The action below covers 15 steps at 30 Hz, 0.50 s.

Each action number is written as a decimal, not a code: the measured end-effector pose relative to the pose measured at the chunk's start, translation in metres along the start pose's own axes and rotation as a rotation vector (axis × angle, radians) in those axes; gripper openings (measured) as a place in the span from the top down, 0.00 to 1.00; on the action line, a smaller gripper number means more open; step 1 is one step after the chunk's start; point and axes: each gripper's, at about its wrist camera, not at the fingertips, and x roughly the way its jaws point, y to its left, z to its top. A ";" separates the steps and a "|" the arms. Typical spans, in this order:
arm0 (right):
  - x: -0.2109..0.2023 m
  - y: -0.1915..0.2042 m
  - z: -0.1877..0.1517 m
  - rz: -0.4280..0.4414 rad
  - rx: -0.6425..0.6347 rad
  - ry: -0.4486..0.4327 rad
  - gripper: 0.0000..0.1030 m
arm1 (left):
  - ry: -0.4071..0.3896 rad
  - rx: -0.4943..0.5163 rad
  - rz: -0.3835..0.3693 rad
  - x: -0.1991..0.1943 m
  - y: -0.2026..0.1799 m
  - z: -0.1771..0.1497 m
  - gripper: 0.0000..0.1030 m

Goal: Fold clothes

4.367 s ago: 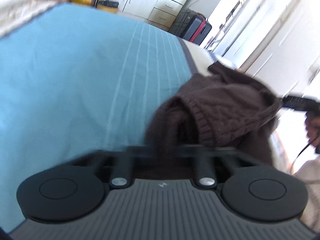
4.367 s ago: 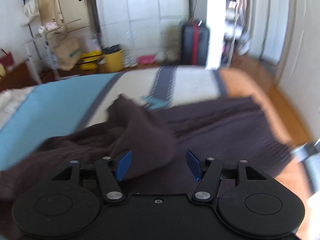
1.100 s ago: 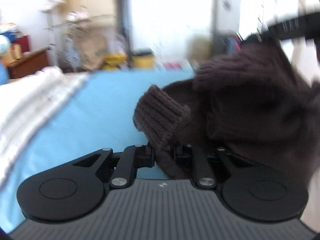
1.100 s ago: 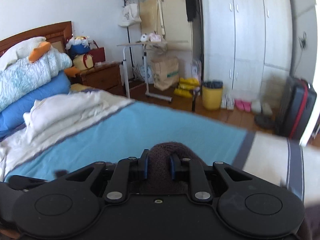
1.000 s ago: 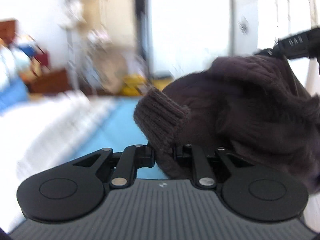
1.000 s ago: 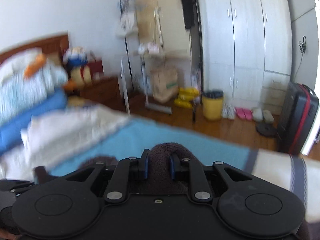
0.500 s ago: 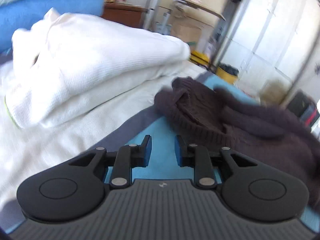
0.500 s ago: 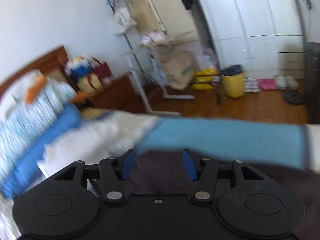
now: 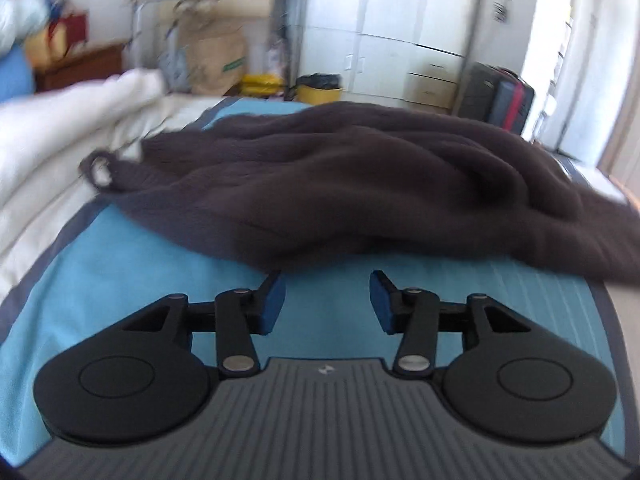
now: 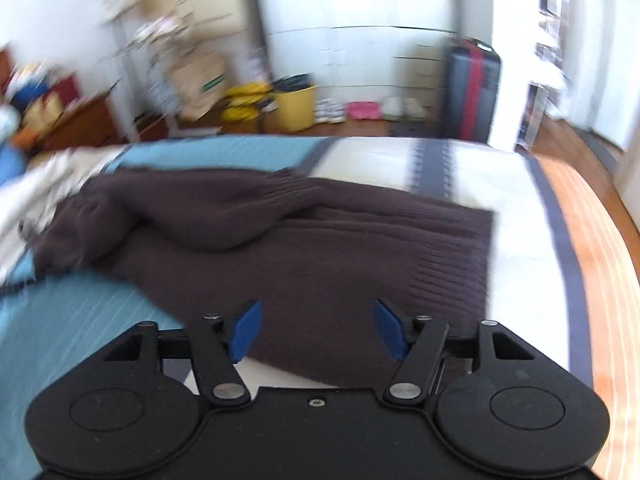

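Note:
A dark brown knitted sweater [image 9: 360, 184] lies spread and rumpled across the bed. In the right wrist view the sweater [image 10: 320, 240] shows one sleeve folded over its body and a ribbed hem at the right. My left gripper [image 9: 327, 304] hovers just short of the sweater's near edge, over the blue bedspread [image 9: 132, 280]; its jaws are opening and nothing is between them. My right gripper [image 10: 316, 330] hangs over the sweater's near edge, its jaws opening too, with no cloth pinched between the blue pads.
A white blanket [image 9: 52, 132] is heaped on the bed at the left. Beyond the bed stand a yellow bin [image 10: 294, 108], a dark suitcase [image 10: 472, 92] and white wardrobes [image 9: 400, 32]. The bedspread's white and orange striped part [image 10: 532, 240] reaches the right edge.
Both grippers let go of the sweater, which a second ago hung pinched in their shut jaws. It now lies on the bed. Both hands dropped lower and their jaws spread apart.

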 end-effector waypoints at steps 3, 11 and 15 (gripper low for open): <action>0.005 -0.016 -0.001 0.071 0.085 0.025 0.34 | -0.067 0.118 -0.073 -0.029 -0.036 -0.013 0.55; 0.025 -0.012 0.014 0.001 -0.021 0.038 0.33 | -0.118 0.192 -0.113 -0.030 -0.084 0.007 0.43; 0.042 -0.027 0.016 0.036 -0.078 0.129 0.34 | -0.086 0.178 -0.106 -0.010 -0.087 0.032 0.43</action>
